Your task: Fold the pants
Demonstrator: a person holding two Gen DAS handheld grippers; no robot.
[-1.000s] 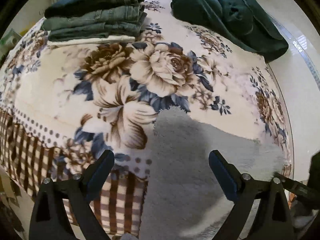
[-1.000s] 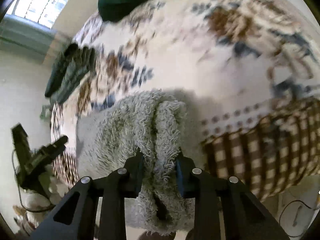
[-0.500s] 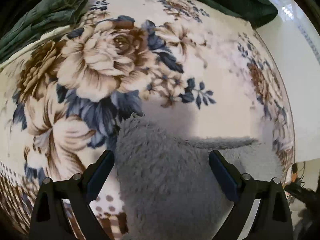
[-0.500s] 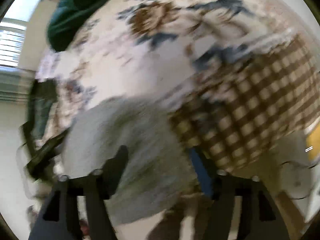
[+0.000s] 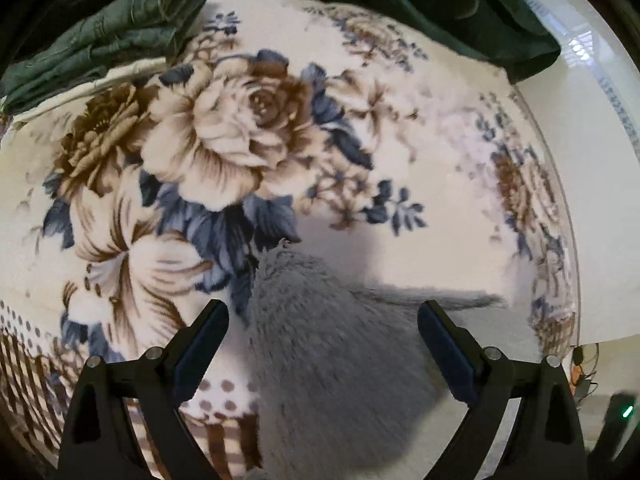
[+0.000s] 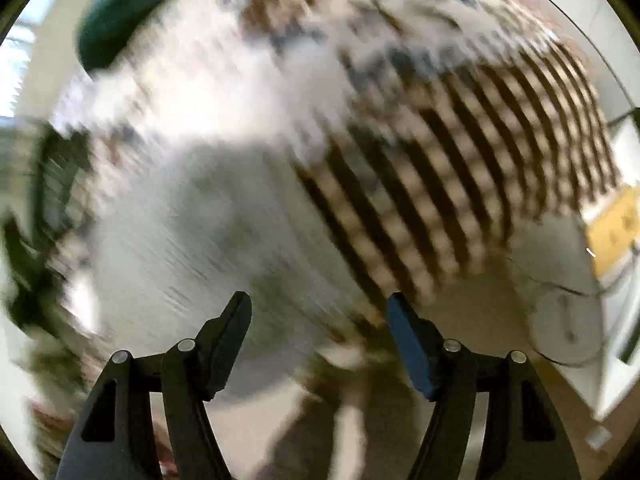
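Grey fuzzy pants [image 5: 340, 356] lie on the flowered blanket [image 5: 240, 140] and hang over its near edge. My left gripper [image 5: 323, 336] is open, its fingers either side of the grey cloth just above it. In the blurred right wrist view the grey pants [image 6: 208, 240] lie to the left of the checked blanket border [image 6: 460, 184]. My right gripper [image 6: 318, 320] is open and holds nothing, near the pants' lower edge.
A stack of folded green pants [image 5: 104, 32] lies at the far left of the bed. A dark green garment [image 5: 440, 4] is heaped at the far right. White floor [image 5: 592, 200] lies past the bed's right edge. A round white device [image 6: 568, 328] sits on the floor.
My right gripper has opened and let go of the grey pants, then swung away fast. My left gripper has moved forward over the grey cloth, still open.
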